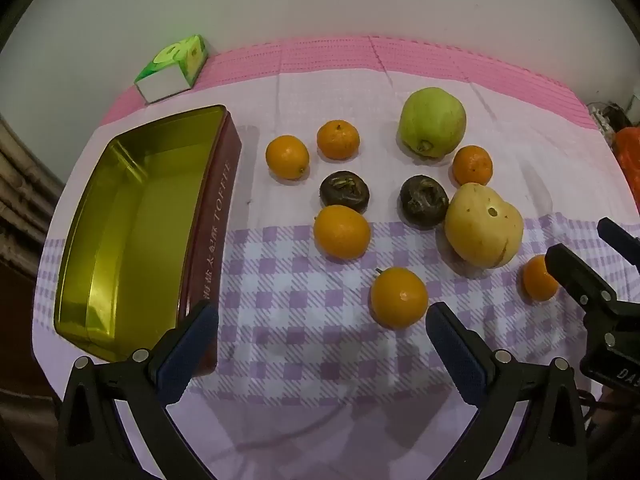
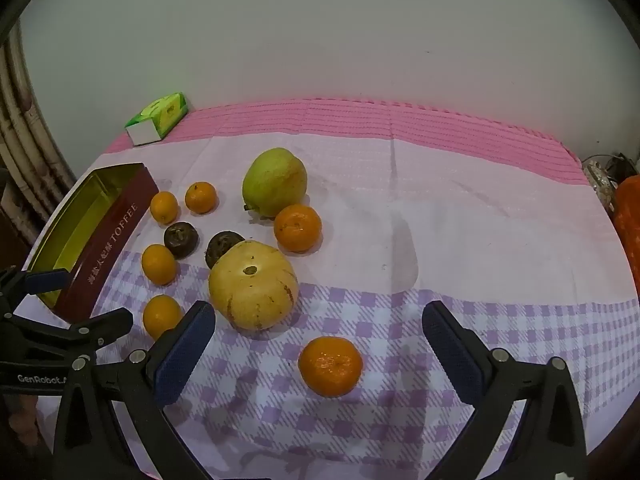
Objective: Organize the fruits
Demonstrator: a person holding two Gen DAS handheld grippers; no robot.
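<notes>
We have not put any fruit away yet: our left tongs [image 1: 322, 318] and right tongs [image 2: 319, 318] gape wide with nothing in them, the tin [image 1: 76, 240] left of them is bare, and the oranges [image 1: 399, 297] lie in front on the cloth [image 1: 304, 360].

My left wrist camera looks steeply down along its jaws from the near edge of the bench [image 1: 304, 396], close above the open tin [image 1: 132, 232] on its left. My right wrist camera sits further right, tilted less steeply, facing the wall [image 2: 320, 40]. Both views share the checked cloth [image 2: 400, 240], the scattered fruit, the tin and the green box [image 2: 158, 118] at the back.
</notes>
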